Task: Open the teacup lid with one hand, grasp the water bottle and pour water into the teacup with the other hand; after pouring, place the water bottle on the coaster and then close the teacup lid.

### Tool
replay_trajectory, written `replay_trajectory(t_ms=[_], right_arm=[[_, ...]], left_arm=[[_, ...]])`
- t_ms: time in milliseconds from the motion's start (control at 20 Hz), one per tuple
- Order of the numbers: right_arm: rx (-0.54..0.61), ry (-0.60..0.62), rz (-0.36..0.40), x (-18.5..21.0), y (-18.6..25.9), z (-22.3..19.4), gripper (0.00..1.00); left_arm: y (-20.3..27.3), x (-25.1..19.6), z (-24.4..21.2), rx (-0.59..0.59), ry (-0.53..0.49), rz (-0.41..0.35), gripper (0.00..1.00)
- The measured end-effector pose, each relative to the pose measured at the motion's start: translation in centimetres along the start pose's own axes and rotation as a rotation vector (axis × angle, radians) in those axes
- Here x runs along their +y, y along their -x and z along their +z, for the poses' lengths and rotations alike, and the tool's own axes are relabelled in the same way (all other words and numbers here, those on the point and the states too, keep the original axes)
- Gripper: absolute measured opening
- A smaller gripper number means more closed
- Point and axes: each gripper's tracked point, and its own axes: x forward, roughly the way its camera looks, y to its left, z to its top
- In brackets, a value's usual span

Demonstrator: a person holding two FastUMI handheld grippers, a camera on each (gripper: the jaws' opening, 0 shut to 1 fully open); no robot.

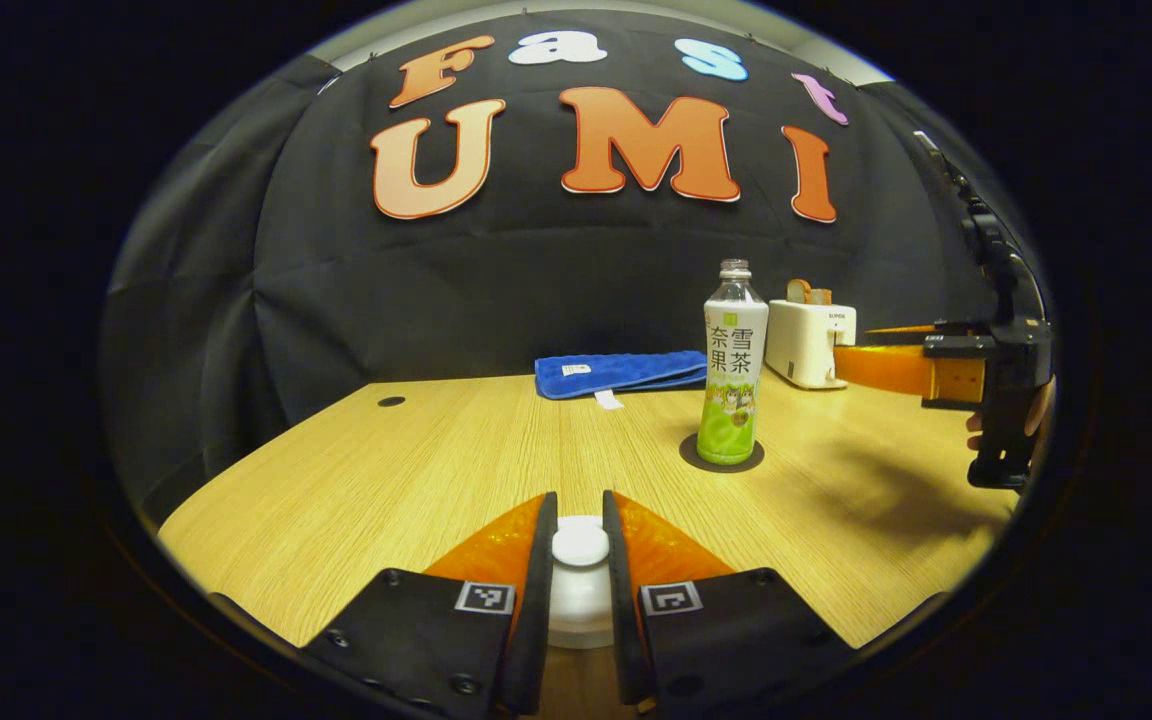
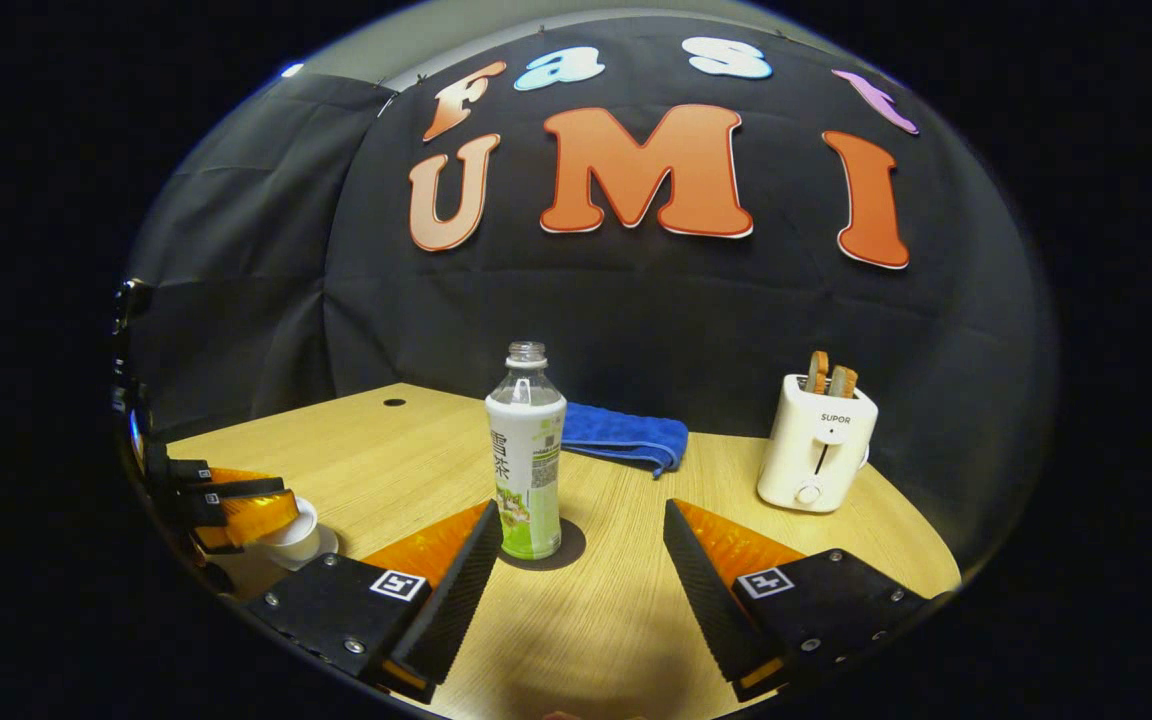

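Left gripper (image 1: pixel 580 520): two translucent orange fingers with black ribbed inner faces, mounted on black blocks bearing square black-and-white markers and round screws, lower centre. Right gripper (image 2: pixel 576 535): identical build, lower centre; its black frame appears at the other view's right edge.

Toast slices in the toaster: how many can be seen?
2: both stand side by side in the slots of the white toaster, left slice, right slice, at the table's far right. More may sit hidden inside.
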Motion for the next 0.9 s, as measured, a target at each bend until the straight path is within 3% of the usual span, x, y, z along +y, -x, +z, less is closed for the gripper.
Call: replay_trajectory(t_ms=[200,250,300,350,450,550,600,750,850,900], right_arm=[[-0.017,-0.025,-0.01,-0.3,1.7,0.3,0.97],[-0.02,-0.026,-0.014,-0.5,2.1,0.2,0.97],[-0.026,-0.023,-0.017,-0.5,2.4,0.3,0.97],[-0.033,-0.013,-0.028,-0.7,2.7,0.4,0.97],[-0.042,0.004,-0.057,-1.4,3.6,0.3,0.97],[-0.047,0.017,-0.067,-1.5,4.4,0.3,0.97],[-0.053,0.019,-0.069,-1.5,4.8,0.6,0.97],[-0.089,0.002,-0.06,-0.8,5.9,1.9,0.97],[-0.116,-0.017,-0.057,-0.4,6.5,2.8,0.97],[-0.131,-0.024,-0.059,-0.3,6.8,3.4,0.97]], left_arm=[[0.4,0.5,0.8,-0.026,0.006,0.023,0.33],[0.6,0.5,1.4,-0.046,0.001,0.024,0.48],[0.9,0.8,2.0,-0.067,-0.012,0.035,0.39],[1.0,1.3,2.6,-0.082,-0.022,0.051,0.49],[1.2,1.8,3.6,-0.117,-0.007,0.065,0.57],[1.8,2.1,4.9,-0.15,0.02,0.069,0.54],[1.9,2.4,5.6,-0.159,0.024,0.075,0.6],[2.3,3.0,7.8,-0.182,0.007,0.1,0.92],[3.0,3.2,9.8,-0.221,0.021,0.11,0.97],[3.5,3.4,11.0,-0.239,0.031,0.112,0.94]])
